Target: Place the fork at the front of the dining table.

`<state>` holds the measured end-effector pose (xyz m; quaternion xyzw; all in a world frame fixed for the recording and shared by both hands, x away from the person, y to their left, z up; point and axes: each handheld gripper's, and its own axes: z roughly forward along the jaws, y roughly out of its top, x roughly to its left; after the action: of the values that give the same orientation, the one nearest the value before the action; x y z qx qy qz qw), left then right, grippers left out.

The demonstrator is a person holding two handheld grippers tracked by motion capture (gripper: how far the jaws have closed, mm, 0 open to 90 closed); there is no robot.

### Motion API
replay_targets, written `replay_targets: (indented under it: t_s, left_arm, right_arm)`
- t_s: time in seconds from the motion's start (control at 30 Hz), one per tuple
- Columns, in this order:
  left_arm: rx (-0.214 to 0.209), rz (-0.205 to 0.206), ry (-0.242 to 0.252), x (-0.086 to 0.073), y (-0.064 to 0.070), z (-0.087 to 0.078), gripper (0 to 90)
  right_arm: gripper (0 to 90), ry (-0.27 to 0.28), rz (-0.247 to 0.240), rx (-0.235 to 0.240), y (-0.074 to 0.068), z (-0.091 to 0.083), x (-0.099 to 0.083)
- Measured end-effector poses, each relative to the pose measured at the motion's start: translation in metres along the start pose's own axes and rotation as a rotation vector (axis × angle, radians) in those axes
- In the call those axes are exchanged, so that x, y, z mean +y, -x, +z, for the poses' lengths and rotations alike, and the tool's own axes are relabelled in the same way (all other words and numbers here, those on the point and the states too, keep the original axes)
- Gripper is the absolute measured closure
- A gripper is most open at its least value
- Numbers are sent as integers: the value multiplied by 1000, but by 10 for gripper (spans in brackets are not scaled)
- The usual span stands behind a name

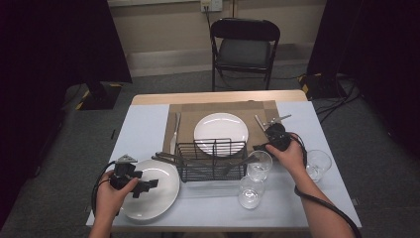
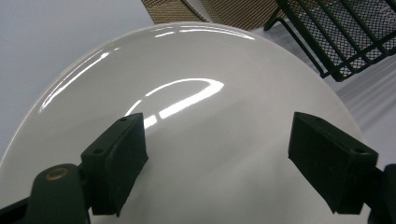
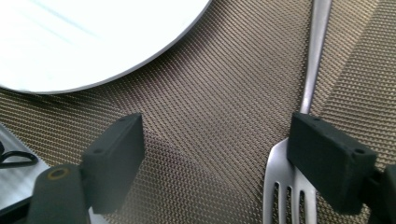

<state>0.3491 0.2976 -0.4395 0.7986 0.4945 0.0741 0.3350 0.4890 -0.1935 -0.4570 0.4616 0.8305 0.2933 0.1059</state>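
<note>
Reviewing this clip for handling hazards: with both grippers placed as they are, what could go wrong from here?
The right gripper is open over the placemat, and the fork lies beside one jaw, not between them; closing now would likely miss or push it. The right forearm passes close to the glasses, which a careless pull-back might knock. The left gripper hangs open over the glossy near plate, whose smooth surface could slip.

Wooden table, pale cloth over it, brown woven mat (far middle), three glasses, wire basket, near plate
</note>
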Motion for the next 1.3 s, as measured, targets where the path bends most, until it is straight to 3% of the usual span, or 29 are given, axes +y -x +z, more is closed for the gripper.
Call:
replay_targets:
  t_s: [0.1,0.17,0.2,0.33,0.53,0.6,0.7,0.73,0.93,1.07,1.27,1.3]
  left_arm:
    - [1,0,-1,0,0,0,190]
    - [-1,0,0,0,0,1,191]
    - [-1,2,-1,0,0,1,191]
    - [0,1,-2,0,0,1,190]
    - [2,1,-6,0,0,1,191]
    - [3,1,-5,0,0,1,191]
    - [2,-2,-2,0,0,2,191]
    - [4,3,-7,0,0,2,191]
    - [0,0,-13,-1,0,3,191]
    - [-1,-1,-14,-1,0,3,191]
    - [12,2,-13,-1,-2,2,190]
    - [11,4,-15,-1,-2,2,190]
  right_arm:
    - [269,-6,-22,-8,-1,-1,0]
    - [389,-2,-33,-14,-1,-2,0]
    - [452,-5,-33,5,-1,-2,0]
    - [503,-11,-58,-13,-3,-1,0]
    - [675,-5,-73,-41,-1,-3,0]
    - [697,-3,-65,-2,-3,-2,0]
    - [704,-6,-98,-24,-6,-2,1]
    - [781,-11,-89,-6,-5,-2,1]
    - [887,-10,-116,7,-5,-2,1]
    - [900,-6,-130,35,-7,1,3]
    - [900,6,-148,32,-11,4,6]
    - [831,11,-132,32,-10,4,6]
